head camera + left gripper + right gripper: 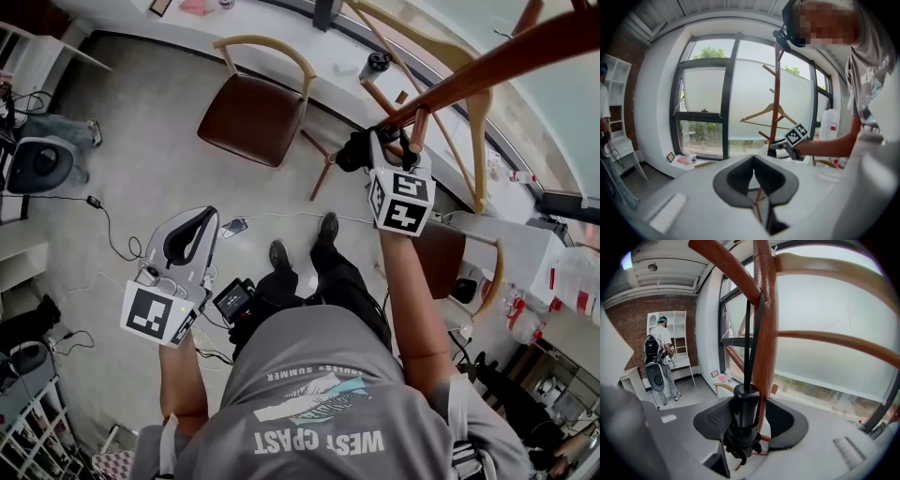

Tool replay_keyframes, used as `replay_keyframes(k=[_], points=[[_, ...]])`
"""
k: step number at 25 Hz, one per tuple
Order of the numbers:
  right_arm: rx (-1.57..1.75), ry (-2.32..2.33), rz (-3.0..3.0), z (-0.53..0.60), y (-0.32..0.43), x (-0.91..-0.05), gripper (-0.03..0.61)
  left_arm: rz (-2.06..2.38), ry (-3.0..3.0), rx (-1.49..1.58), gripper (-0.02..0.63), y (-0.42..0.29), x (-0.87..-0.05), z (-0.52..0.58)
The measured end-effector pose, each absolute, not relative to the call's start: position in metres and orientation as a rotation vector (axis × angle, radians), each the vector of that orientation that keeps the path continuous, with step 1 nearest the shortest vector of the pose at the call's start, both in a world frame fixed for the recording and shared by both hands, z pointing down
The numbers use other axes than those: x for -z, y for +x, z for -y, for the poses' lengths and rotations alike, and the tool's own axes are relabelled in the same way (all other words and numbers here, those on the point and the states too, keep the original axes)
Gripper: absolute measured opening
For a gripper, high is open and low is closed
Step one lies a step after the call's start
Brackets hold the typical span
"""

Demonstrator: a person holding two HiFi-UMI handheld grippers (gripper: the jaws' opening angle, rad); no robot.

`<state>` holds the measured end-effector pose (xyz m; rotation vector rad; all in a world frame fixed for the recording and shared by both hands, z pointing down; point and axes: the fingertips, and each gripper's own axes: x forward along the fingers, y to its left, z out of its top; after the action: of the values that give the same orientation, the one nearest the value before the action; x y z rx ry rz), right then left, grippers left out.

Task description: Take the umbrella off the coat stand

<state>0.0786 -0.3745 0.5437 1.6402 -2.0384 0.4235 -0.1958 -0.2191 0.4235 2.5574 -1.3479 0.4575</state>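
My right gripper's fingers stood spread, with the black umbrella between them, unpinched, hanging by its strap against the coat stand. My left gripper was spread too, holding nothing

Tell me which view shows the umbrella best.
The right gripper view: the black umbrella fills the centre, hanging by its strap from the coat stand, between the jaws of the open right gripper. The head view shows only its dark end beside that gripper; the left gripper view shows it too small to make out.
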Motion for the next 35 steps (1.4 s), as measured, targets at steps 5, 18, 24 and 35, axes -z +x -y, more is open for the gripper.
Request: replay_keyframes(k=[5,18,24,35], points=[[-0.413,1.67,2.038,0.374,0.08,-0.543,0.18,1.354,2.55,-0.458,0.002,-0.196,-0.426,0.215],[-0.387,1.616,2.088,0.354,0.072,-0.536,0.156,1.354,2.561,-0.447,0.002,-0.201,-0.422,0.213],[-0.335,1.619,2.118,0.342,0.073,-0.515,0.155,1.348,2.577,-0.439,0.002,-0.2,-0.418,0.21],[-0.271,1.616,2.172,0.323,0.068,-0.474,0.155,1.333,2.616,-0.418,0.002,-0.198,-0.406,0.21]])
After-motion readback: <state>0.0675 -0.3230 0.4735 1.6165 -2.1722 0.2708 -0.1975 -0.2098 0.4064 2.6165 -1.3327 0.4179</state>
